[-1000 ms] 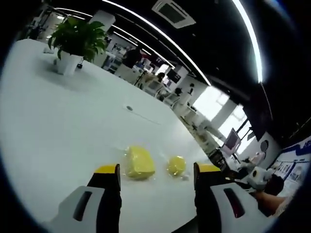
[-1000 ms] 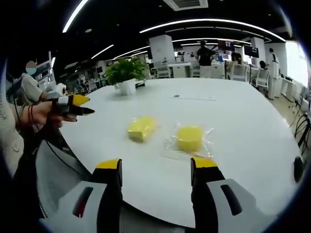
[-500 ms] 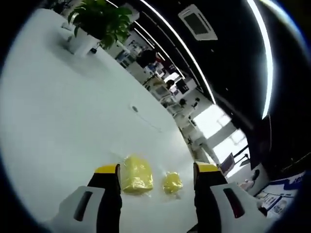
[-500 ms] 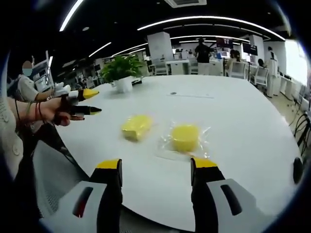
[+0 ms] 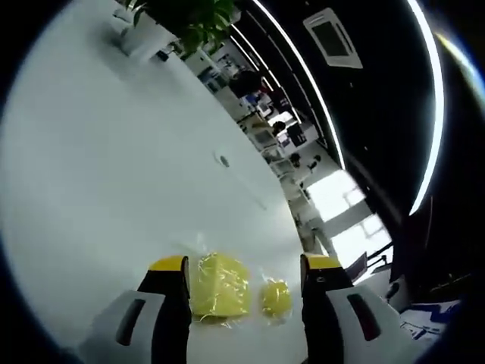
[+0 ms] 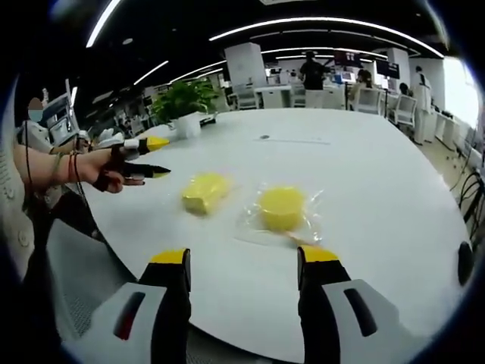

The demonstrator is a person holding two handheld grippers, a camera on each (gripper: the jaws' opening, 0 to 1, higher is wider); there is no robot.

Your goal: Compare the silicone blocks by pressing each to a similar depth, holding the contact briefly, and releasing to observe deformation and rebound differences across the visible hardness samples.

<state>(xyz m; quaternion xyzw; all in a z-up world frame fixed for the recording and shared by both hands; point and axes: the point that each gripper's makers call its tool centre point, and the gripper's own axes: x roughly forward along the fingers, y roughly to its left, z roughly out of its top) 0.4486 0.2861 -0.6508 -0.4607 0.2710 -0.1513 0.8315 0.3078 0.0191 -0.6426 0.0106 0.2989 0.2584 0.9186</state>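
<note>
So the left tongs (image 5: 244, 265) hang open over the worktop (image 5: 106, 174), jaws spread wide with nothing between them, and the rectangular yellow block (image 5: 220, 286) sits right past the tips, just inside the left jaw. The round yellow block (image 5: 276, 297) is a bit to its right, lying in a clear wrapper. In the right gripper view, the right tongs (image 6: 243, 256) are open too, held back near the worktop's near edge, with both blocks lying out ahead, near each other but not touching. You can also see the person's hand (image 6: 102, 167) pushing the left tongs in from the left toward the rectangular one. Looks like the approach stage, no pressing yet. The next move probably needs the left tongs lowered onto the rectangular block, a steady push and a short hold before letting go.
</note>
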